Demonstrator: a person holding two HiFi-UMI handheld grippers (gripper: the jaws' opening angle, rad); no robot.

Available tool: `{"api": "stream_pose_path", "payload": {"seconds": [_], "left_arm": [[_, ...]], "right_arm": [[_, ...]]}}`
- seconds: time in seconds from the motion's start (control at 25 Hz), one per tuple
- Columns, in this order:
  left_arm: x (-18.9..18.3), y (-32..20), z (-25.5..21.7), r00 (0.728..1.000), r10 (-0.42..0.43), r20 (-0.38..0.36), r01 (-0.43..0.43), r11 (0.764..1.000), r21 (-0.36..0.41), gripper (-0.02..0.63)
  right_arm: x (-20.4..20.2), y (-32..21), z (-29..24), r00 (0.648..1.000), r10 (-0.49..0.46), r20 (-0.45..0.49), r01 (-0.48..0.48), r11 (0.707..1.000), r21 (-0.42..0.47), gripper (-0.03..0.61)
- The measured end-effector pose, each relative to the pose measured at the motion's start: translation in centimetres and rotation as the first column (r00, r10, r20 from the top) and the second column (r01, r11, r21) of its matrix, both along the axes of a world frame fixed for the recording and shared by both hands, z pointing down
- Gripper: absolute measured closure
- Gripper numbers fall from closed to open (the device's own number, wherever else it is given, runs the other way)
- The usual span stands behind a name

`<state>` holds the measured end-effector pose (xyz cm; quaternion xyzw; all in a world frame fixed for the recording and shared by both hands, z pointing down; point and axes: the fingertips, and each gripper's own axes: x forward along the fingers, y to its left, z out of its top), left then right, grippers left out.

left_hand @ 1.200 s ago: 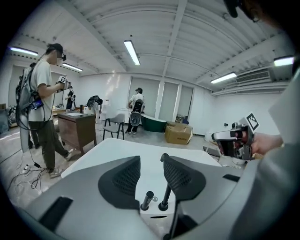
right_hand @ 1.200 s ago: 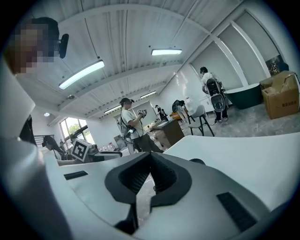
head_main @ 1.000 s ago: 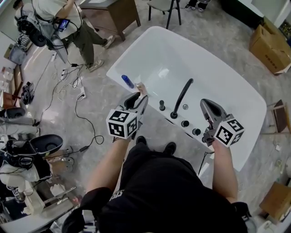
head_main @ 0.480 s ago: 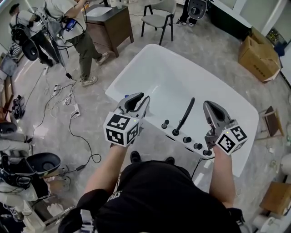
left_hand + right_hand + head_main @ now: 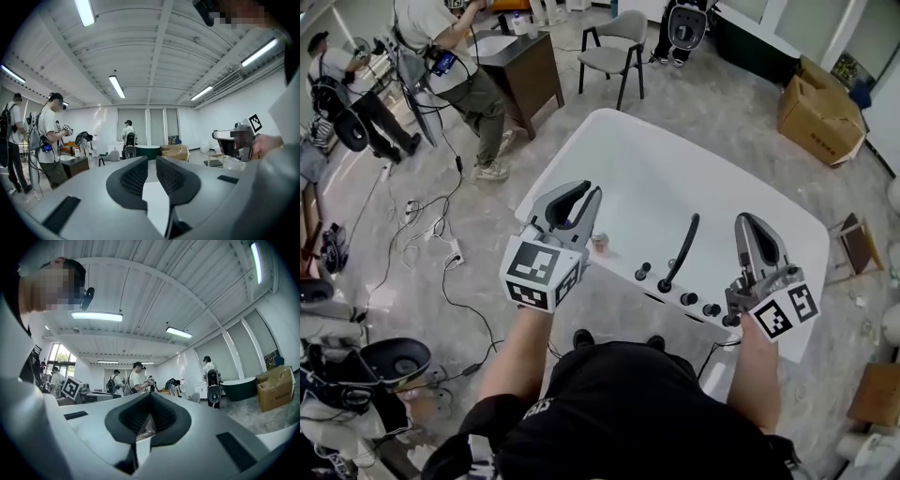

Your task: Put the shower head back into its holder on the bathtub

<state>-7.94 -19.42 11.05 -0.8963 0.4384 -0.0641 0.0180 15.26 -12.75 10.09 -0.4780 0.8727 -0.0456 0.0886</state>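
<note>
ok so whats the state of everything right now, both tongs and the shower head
left grey tongs: slightly apart, just been closing, nothing between them
right grey tongs: shut, empty
slim black shower head: standing in its holder on the white bathtub rim

Shirt [image 5: 628, 412]: black, short-sleeved, with pale print near its 9 o'clock edge.
Shoes [image 5: 583, 337]: dark toes at the shirt's 12 o'clock.
Left gripper [image 5: 591, 188]: grey curved shells and black ribbed pads [image 5: 133, 178]. The jaws have just been closing, with nothing between them.
Right gripper [image 5: 749, 218]: same grey shells, with black ribbed lining [image 5: 133, 414].
Marker cubes [image 5: 539, 274]: white with black squares, one at each gripper's 6 o'clock.
</note>
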Motion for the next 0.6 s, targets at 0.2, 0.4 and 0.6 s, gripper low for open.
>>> {"api": "stream_pose_path", "payload": {"seconds": [0.2,0.4,0.6], "left_arm": [[0.3,-1.1,-1.3,0.998,-0.056,-0.016,0.057,0.998,0.035,0.572],[1.1,-1.7,-0.1,0.994,-0.095,-0.061,0.094,0.995,-0.014,0.586],[1.9,-0.9,2.3,0.995,-0.096,-0.03,0.094,0.994,-0.05,0.592]], "right_arm": [[0.6,-1.2,-0.5,0.999,0.033,-0.037,-0.031,0.998,0.055,0.568],[0.9,-2.2,0.5,0.997,0.035,-0.066,-0.032,0.998,0.057,0.568],[2.8,-2.4,2.5,0.99,0.085,-0.117,-0.086,0.996,0.0,0.568]]}}
